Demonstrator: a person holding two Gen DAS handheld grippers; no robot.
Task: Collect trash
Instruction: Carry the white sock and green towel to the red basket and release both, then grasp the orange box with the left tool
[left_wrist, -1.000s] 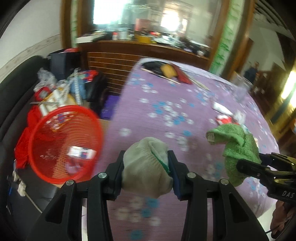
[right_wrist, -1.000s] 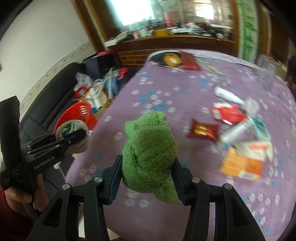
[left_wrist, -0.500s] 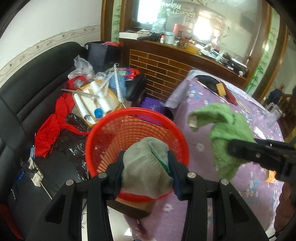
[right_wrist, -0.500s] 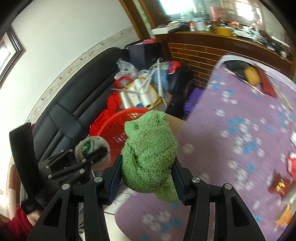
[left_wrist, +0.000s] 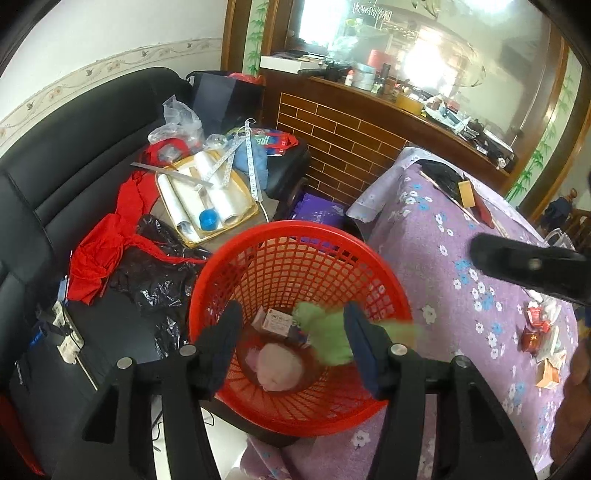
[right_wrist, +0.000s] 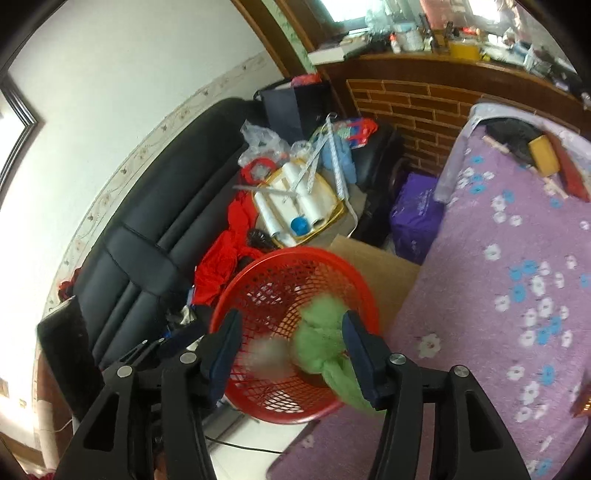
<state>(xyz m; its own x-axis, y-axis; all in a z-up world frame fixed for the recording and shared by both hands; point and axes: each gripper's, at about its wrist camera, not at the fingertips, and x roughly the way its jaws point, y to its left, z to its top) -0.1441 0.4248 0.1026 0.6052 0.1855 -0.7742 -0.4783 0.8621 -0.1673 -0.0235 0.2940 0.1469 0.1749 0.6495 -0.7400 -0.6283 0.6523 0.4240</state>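
Fingers spread wide on the left gripper (left_wrist: 291, 345) and right gripper (right_wrist: 291, 347); the pale grey cloth ball (left_wrist: 279, 365) lies at the red mesh plastic basket's (left_wrist: 380, 280) bottom, the blurred green towel (right_wrist: 319, 341) seemingly inside its right rim.

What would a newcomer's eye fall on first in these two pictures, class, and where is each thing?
The red mesh basket stands out first, low in the middle of both views between the black sofa and the purple flowered tablecloth. Inside it lie a pale grey cloth ball and a blurred green cloth, framed by the spread fingers of the left gripper and right gripper. On the sofa, a red cloth also draws the eye.
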